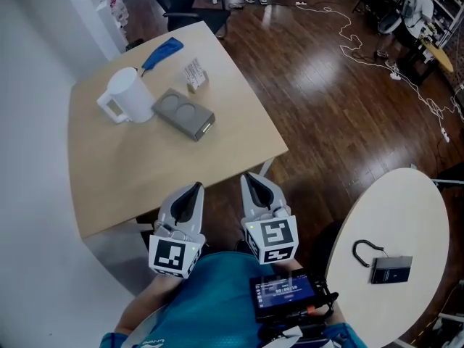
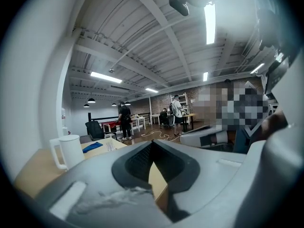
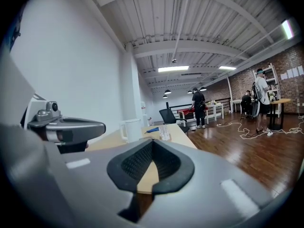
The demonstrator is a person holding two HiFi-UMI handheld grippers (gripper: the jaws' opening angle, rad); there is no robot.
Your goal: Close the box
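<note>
A flat grey box with two round recesses on its top lies on the wooden table, right of a white jug. I cannot tell how its lid stands. Both grippers hover at the table's near edge, well short of the box. The left gripper is shut, its tips meeting with nothing between them. My right gripper is shut and empty too. Neither gripper view shows the box clearly.
Behind the box lie a blue object and a small white pack. A black chair stands at the table's far end. A round white table at the right holds a dark device. People stand far back.
</note>
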